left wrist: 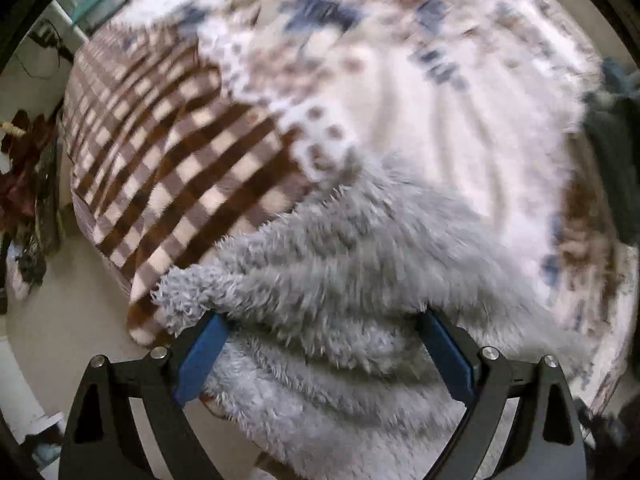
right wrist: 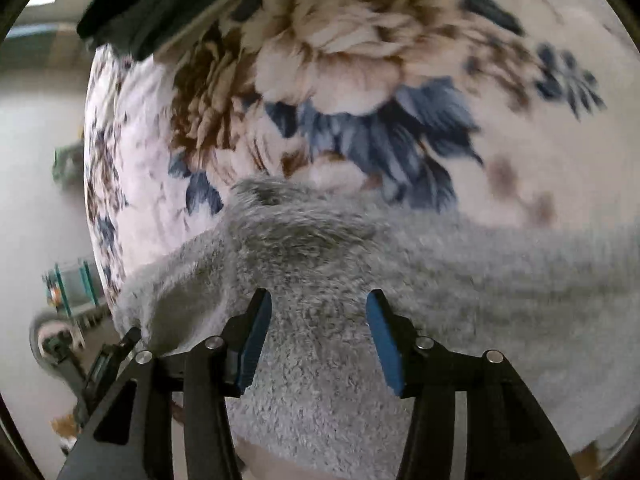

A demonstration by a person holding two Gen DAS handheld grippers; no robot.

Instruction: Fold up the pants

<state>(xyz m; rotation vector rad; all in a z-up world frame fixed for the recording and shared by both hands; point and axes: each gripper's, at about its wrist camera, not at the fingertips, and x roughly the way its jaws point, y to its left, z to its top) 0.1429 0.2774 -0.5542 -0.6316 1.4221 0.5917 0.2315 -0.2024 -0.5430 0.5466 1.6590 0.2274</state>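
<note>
The fluffy grey pants point(left wrist: 340, 280) fill the lower half of the left wrist view, bunched in thick folds over a bed. The left gripper point(left wrist: 322, 320) has its blue-padded fingers point(left wrist: 202, 354) spread wide, with the fleece heaped between and over their tips; whether the pads press the cloth I cannot tell. Above the pants lies a white floral blanket point(left wrist: 420, 92), and at the left of the frame a brown-and-cream checked blanket point(left wrist: 172, 160) hangs toward the pale floor point(left wrist: 68, 320). A dark green cloth point(left wrist: 612, 152) sits at the right edge.

In the right wrist view the pants point(right wrist: 400, 272) cross the lower half, one end rising to a rounded hump at centre. The right gripper point(right wrist: 318, 304) is also spread apart, its blue pads point(right wrist: 384, 344) on either side of a ridge of fleece. The floral blanket point(right wrist: 360, 80) shows large brown and blue flowers above, and the dark cloth point(right wrist: 152, 8) lies at upper left. Both views are blurred.
</note>
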